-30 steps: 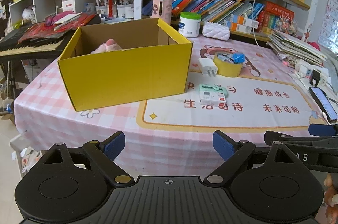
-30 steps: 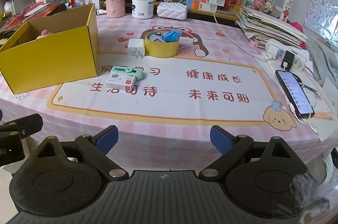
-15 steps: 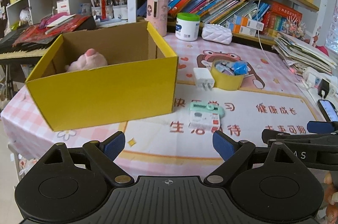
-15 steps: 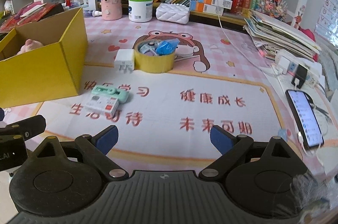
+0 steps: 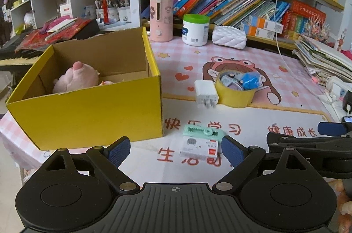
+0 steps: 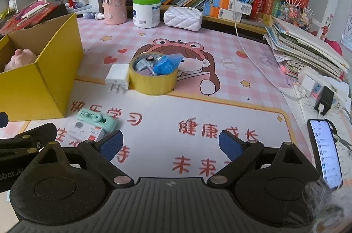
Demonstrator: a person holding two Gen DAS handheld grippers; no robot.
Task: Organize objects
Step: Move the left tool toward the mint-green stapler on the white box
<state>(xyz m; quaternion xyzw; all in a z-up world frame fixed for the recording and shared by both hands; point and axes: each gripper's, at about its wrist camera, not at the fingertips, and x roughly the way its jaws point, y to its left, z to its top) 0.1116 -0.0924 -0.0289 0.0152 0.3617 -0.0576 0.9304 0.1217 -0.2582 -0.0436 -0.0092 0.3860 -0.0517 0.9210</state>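
Observation:
A yellow cardboard box (image 5: 92, 109) (image 6: 33, 79) stands open on the left of the table, with a pink plush toy (image 5: 76, 79) inside. Right of it lie a mint-green stapler (image 5: 203, 133) (image 6: 96, 119) against a small white packet (image 5: 199, 147), a white charger plug (image 5: 205, 91) (image 6: 117, 76), and a yellow tape roll (image 5: 235, 92) (image 6: 153, 80) filled with small items. My left gripper (image 5: 176, 150) is open just short of the stapler and packet, holding nothing. My right gripper (image 6: 170, 142) is open over the printed mat with nothing between its pads.
A pink humidifier (image 5: 160, 19), a white jar with a green lid (image 5: 195, 29) and a white quilted pouch (image 5: 228, 37) stand at the back before shelves of books. A phone (image 6: 324, 156), a power strip (image 6: 323, 90) with cables and a paper stack (image 6: 305, 46) crowd the right edge.
Both grippers have advanced over the table's near edge; the box, stapler and tape roll appear closer and larger. Both sets of jaws stay equally wide.

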